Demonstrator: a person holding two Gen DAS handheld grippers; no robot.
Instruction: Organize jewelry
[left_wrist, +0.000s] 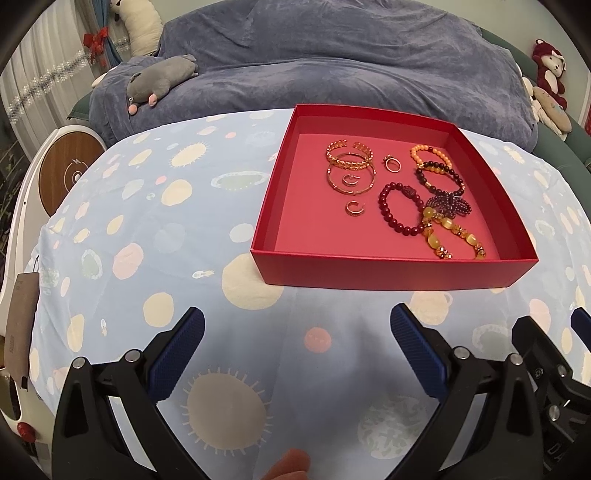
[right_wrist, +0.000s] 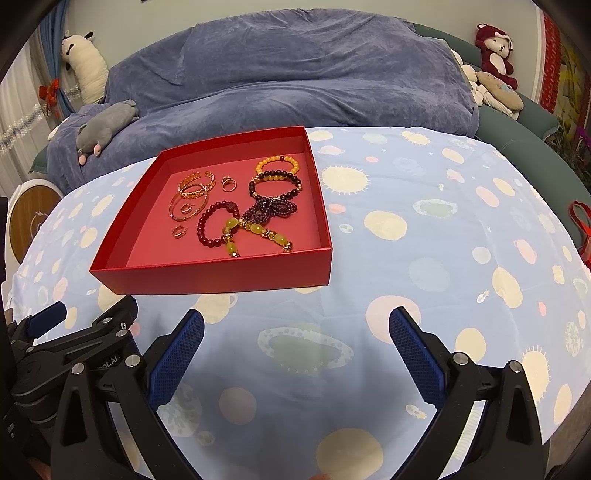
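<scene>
Both grippers gape over the cloth; jewelry seemingly all inside red box (left_wrist: 391, 271)

We see only a sliver of the right gripper (left_wrist: 580, 321) at the frame's right edge, and the small earrings' (left_wrist: 354, 207) detail escapes us.

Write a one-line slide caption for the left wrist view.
Open left gripper hovers over a spotted tablecloth before a red box holding gold bangles, rings and beaded bracelets.
</scene>
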